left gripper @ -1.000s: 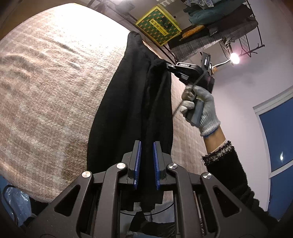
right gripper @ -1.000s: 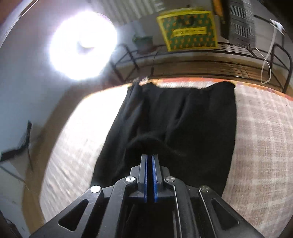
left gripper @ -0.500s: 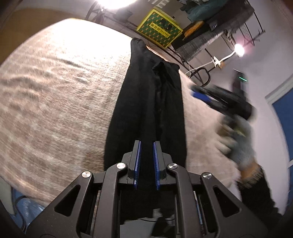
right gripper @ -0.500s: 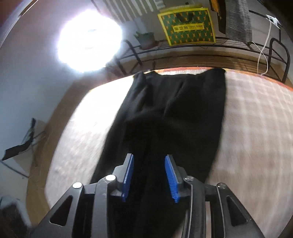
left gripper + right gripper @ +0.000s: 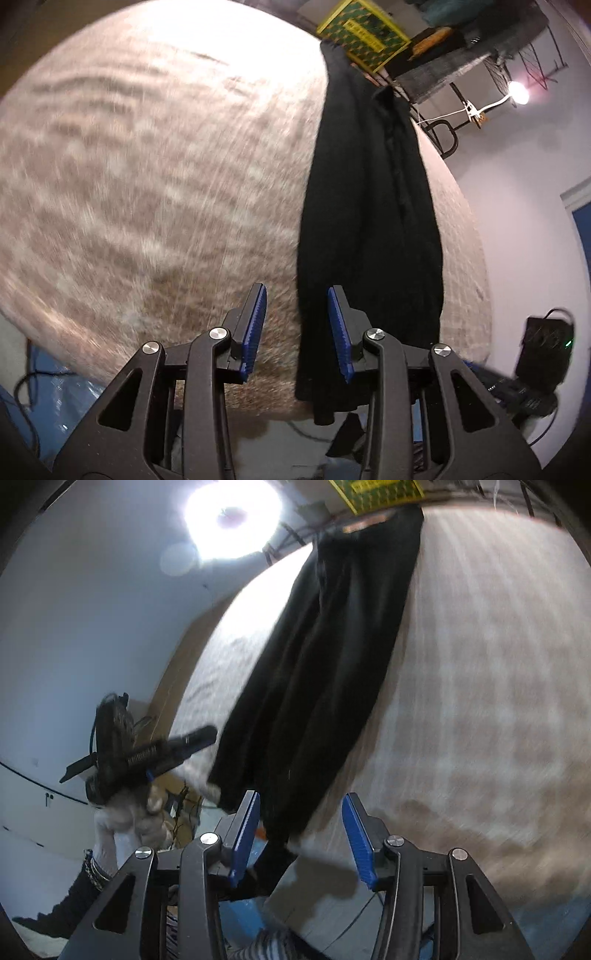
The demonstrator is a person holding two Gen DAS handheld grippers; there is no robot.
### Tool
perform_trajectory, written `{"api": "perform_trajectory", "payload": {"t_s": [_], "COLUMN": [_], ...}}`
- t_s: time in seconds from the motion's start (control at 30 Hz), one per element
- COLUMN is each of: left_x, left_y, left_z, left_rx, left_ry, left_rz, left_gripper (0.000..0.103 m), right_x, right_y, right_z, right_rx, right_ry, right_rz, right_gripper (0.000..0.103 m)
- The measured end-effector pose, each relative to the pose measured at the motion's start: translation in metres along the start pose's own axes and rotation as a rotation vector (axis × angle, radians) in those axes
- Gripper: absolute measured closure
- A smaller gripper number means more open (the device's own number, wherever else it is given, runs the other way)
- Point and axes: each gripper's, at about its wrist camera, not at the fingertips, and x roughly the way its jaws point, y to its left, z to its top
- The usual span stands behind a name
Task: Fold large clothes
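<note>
Black garment (image 5: 369, 229), folded into a long narrow strip, lies on the plaid-covered counter (image 5: 147, 184), running from the far edge by the yellow-green box (image 5: 364, 31) to the near edge, where its end hangs over. In the left wrist view it sits near the counter's right edge, with broad bare cloth to its left. Left tongs (image 5: 297, 328) have just been opening; they stand spread above the near edge, the strip's left border showing between the blue pads with no pad pressing it. Right tongs (image 5: 299, 830) have likewise just been opening and stand spread over the hanging end, not pinching it. In the right wrist view, much bare counter lies right of the strip; left of it, a gloved hand (image 5: 125, 819) holds the other tool off the counter's side.
</note>
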Motion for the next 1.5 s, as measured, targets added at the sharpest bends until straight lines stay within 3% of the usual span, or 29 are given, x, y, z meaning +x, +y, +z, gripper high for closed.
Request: {"api": "perform_trajectory", "payload": {"t_s": [0.17,0.27,0.3,0.33,0.4,0.5,0.57,0.63,0.8,0.87,0.9,0.97,1.0,1.03,1.07,1.1,1.17,1.2,1.23,1.37,1.5], "left_x": [0.007,0.013,0.015,0.018,0.019,-0.002,-0.013,-0.006,0.014,0.009,0.005,0.004,0.006,0.009,0.014,0.015,0.02,0.024,0.025,0.001,-0.01], "left_y": [0.01,0.012,0.01,0.005,0.0,-0.007,-0.015,-0.018,-0.012,-0.011,-0.004,-0.003,0.0,-0.001,-0.001,-0.002,-0.005,-0.006,-0.005,-0.007,-0.012], "left_z": [-0.002,-0.003,-0.003,-0.003,-0.004,-0.008,-0.01,-0.012,-0.016,-0.016,-0.016,-0.016,-0.016,-0.017,-0.02,-0.023,-0.023,-0.022,-0.022,-0.024,-0.02], "left_rx": [-0.036,-0.061,-0.045,-0.034,-0.014,-0.037,0.01,0.02,0.003,-0.001,0.001,-0.007,-0.006,0.0,0.012,0.022,0.039,0.038,0.034,0.004,0.053], "left_ry": [0.026,0.046,0.051,0.066,0.06,0.026,-0.008,0.011,0.052,0.047,0.046,0.059,0.072,0.091,0.112,0.108,0.134,0.152,0.149,0.117,0.097], "left_rz": [-0.093,-0.156,-0.157,-0.16,-0.152,-0.202,-0.187,-0.176,-0.141,-0.143,-0.141,-0.159,-0.168,-0.176,-0.179,-0.19,-0.207,-0.21,-0.212,-0.26,-0.263], "left_gripper": [0.069,0.07,0.078,0.094,0.094,0.095,0.095,0.095,0.094,0.094,0.088,0.073,0.07,0.07,0.07,0.07,0.089,0.093,0.093,0.094,0.094], "right_x": [0.027,0.035,0.038,0.04,0.042,0.023,0.002,-0.008,0.03,0.029,0.028,0.016,0.014,0.012,0.015,0.01,0.014,0.016,0.021,0.002,-0.034], "right_y": [-0.004,-0.015,-0.018,-0.02,-0.019,-0.009,-0.005,-0.007,-0.018,-0.017,-0.015,-0.02,-0.022,-0.025,-0.028,-0.036,-0.035,-0.033,-0.034,-0.034,-0.035], "right_z": [-0.002,0.002,0.004,0.005,0.005,-0.004,-0.006,-0.007,-0.008,-0.005,-0.003,-0.005,-0.005,-0.004,-0.003,-0.002,0.002,0.004,0.004,-0.002,-0.007], "right_rx": [0.017,0.073,0.086,0.091,0.083,0.064,0.047,0.026,0.046,0.033,0.023,0.008,0.011,0.017,0.022,0.023,-0.001,-0.005,0.005,0.028,0.026], "right_ry": [0.013,-0.007,-0.005,-0.003,-0.006,-0.01,-0.037,-0.055,0.008,0.003,-0.003,-0.004,-0.012,-0.02,-0.013,-0.003,-0.007,0.0,0.021,0.002,-0.066], "right_rz": [0.015,0.078,0.103,0.112,0.107,0.073,0.072,0.062,0.007,0.02,0.025,0.036,0.045,0.061,0.088,0.097,0.115,0.118,0.122,0.128,0.163], "right_gripper": [0.054,0.059,0.065,0.079,0.088,0.091,0.092,0.092,0.092,0.092,0.089,0.074,0.057,0.05,0.05,0.052,0.056,0.068,0.087,0.09,0.091]}}
